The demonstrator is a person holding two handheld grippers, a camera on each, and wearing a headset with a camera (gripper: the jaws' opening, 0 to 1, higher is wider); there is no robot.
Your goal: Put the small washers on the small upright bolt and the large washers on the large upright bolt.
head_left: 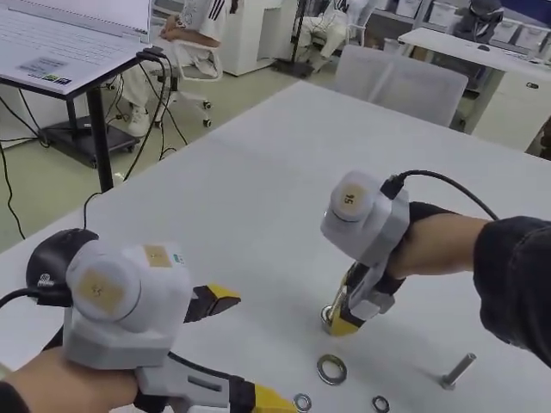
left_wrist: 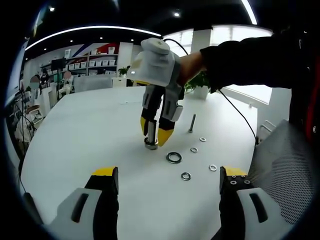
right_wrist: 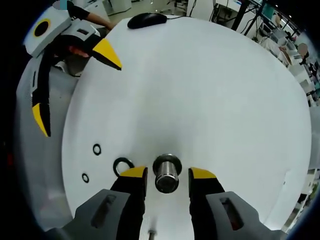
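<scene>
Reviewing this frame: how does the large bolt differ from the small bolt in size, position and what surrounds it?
The large bolt is plainly thicker than the slim small bolt. The large bolt sits between the jaws of the right gripper, while the small bolt stands free off to one side with nothing around it. It cannot be told whether the jaws actually press on the large bolt. Both bolts stand upright on the white table.

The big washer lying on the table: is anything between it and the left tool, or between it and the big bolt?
Only bare table lies between the left tool and the large washer. The right tool straddles the large bolt, crowding the way onto it.
</scene>
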